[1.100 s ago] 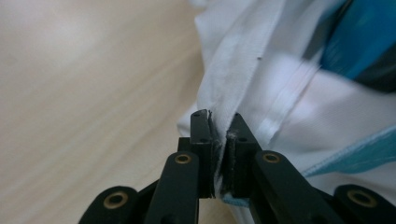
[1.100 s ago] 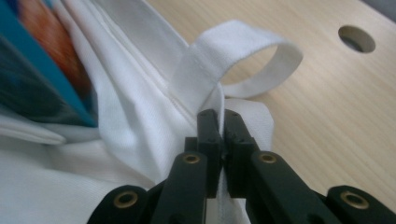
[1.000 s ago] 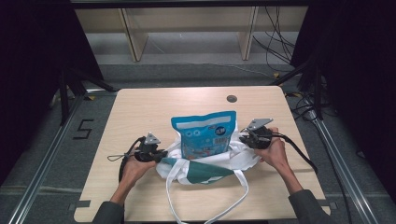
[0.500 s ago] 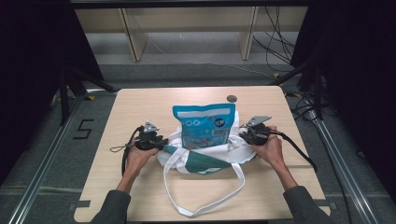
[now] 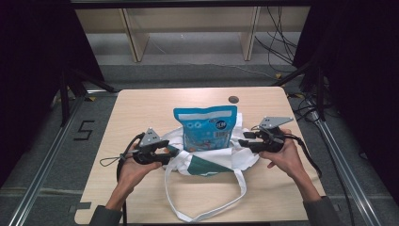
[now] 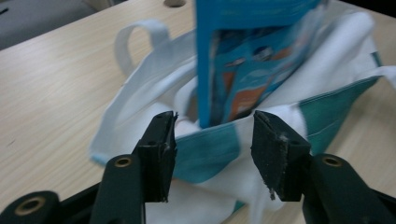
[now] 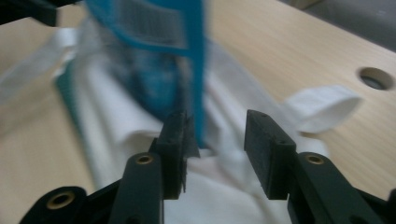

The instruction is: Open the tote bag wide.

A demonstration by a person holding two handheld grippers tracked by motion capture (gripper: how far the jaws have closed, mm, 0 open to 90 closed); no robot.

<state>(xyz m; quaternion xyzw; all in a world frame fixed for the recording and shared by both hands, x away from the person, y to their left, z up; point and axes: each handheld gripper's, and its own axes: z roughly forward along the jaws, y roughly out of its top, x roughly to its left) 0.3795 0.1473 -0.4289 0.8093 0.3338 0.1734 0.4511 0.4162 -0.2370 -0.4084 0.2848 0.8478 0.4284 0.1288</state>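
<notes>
So the blue pouch (image 5: 205,127) stands upright in the white-and-green tote bag (image 5: 214,162) mid-table, long axis vertical. Left gripper (image 5: 165,155) and right gripper (image 5: 243,139) have just been opening; both jaws are apart and empty. The right gripper view shows a barcode; pouch lettering is unreadable.

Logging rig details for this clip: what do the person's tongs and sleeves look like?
Both tongs, left and right, are black, each topped by a grey three-cornered plate and trailing a black cable. Their jaws are flat black blocks on arms with brass-coloured rivets. The sleeves are grey.
</notes>
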